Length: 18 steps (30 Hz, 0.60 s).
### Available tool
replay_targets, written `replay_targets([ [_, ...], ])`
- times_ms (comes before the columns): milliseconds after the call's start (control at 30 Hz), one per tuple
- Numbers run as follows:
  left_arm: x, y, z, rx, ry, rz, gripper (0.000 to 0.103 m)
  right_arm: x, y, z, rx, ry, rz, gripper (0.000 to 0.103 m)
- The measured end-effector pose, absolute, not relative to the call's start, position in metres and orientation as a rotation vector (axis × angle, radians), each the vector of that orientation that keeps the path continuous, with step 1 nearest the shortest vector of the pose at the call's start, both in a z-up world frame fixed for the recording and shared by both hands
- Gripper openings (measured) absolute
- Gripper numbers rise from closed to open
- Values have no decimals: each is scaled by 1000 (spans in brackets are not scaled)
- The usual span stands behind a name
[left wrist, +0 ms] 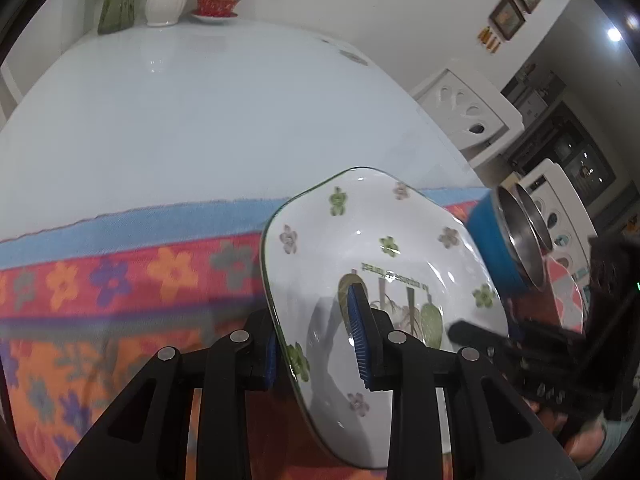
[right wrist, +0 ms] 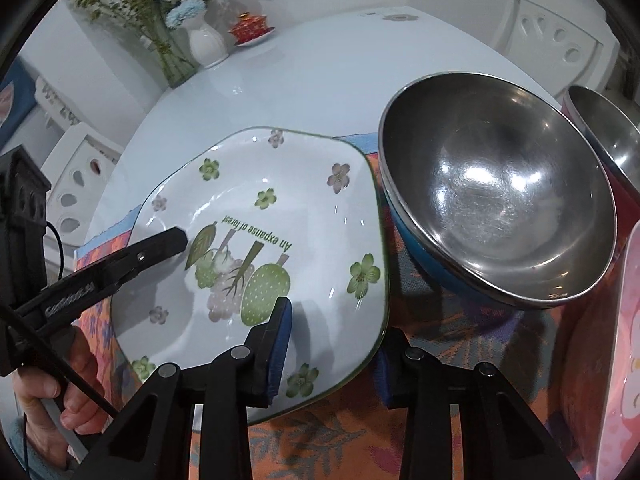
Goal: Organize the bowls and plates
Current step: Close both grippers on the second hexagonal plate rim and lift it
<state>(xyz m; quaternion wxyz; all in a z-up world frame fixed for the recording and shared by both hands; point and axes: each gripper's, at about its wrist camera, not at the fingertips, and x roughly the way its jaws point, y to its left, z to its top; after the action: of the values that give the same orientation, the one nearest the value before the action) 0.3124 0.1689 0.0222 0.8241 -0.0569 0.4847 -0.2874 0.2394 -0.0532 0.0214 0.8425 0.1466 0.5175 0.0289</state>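
Note:
A white square plate (left wrist: 372, 240) with green and pink flowers and a cactus print is held off the flowered cloth (left wrist: 120, 276), tilted. My left gripper (left wrist: 316, 344) is shut on its left rim, one pad above, one below. My right gripper (right wrist: 332, 340) is shut on the plate (right wrist: 280, 208) at its near right rim. The left gripper's finger (right wrist: 160, 244) shows on the plate's left side in the right wrist view. A steel bowl with a blue outside (right wrist: 496, 188) stands right of the plate, also in the left wrist view (left wrist: 504, 240).
A second steel bowl (right wrist: 608, 132) and a pink plate (right wrist: 624, 360) lie at the far right. A white vase (right wrist: 206, 46), a glass vase with stems (right wrist: 168, 52) and a red lidded cup (right wrist: 250, 28) stand at the white table's (left wrist: 200, 120) far edge. White chairs (left wrist: 468, 108) surround it.

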Motion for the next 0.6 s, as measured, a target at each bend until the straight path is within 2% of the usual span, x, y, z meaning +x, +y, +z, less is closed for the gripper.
replay_targets([
  [100, 292, 171, 30, -54, 1018, -588, 26, 232, -46, 29, 260, 1090, 115, 35],
  [300, 245, 196, 39, -92, 1041, -557, 26, 211, -24, 41, 212, 1102, 254, 35],
  [467, 216, 202, 35, -41, 1113, -566, 26, 203, -16, 31, 192, 1149, 296, 35],
  [600, 217, 204, 33, -11, 1152, -570, 26, 197, -29, 17, 280, 1203, 294, 35],
])
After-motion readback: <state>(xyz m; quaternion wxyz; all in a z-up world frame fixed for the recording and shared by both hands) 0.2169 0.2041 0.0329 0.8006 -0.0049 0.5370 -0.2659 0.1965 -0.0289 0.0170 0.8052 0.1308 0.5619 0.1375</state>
